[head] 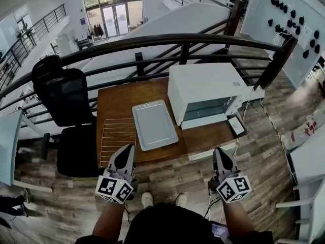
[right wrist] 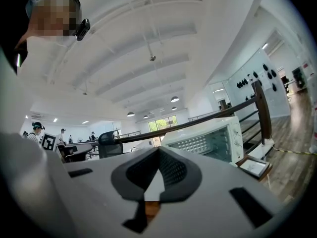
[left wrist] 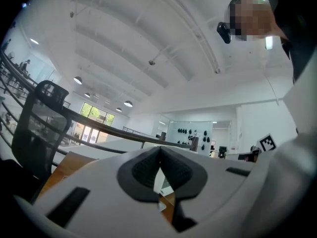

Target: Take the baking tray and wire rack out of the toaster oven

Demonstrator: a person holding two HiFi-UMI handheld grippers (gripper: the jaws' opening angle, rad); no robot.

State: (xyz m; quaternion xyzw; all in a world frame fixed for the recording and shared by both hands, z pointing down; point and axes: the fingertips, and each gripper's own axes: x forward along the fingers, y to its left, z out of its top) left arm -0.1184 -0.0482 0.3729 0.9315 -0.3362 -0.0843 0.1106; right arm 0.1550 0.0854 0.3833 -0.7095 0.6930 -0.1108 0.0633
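Baking tray flat on table, wire rack just beside at 9 o'clock, its near corner hidden behind left gripper, toaster oven at 3 o'clock, right gripper off the table edge, both jaws closed, empty.

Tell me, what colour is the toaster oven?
White. The toaster oven shows best in the head view.

We see a brown wooden table next to a dark curved railing. A black chair stands at its left side. The floor is wood planks. Far back, tall glass doors let in daylight. The right wall is white with black round things on it. Round lamps shine on the white ceiling.
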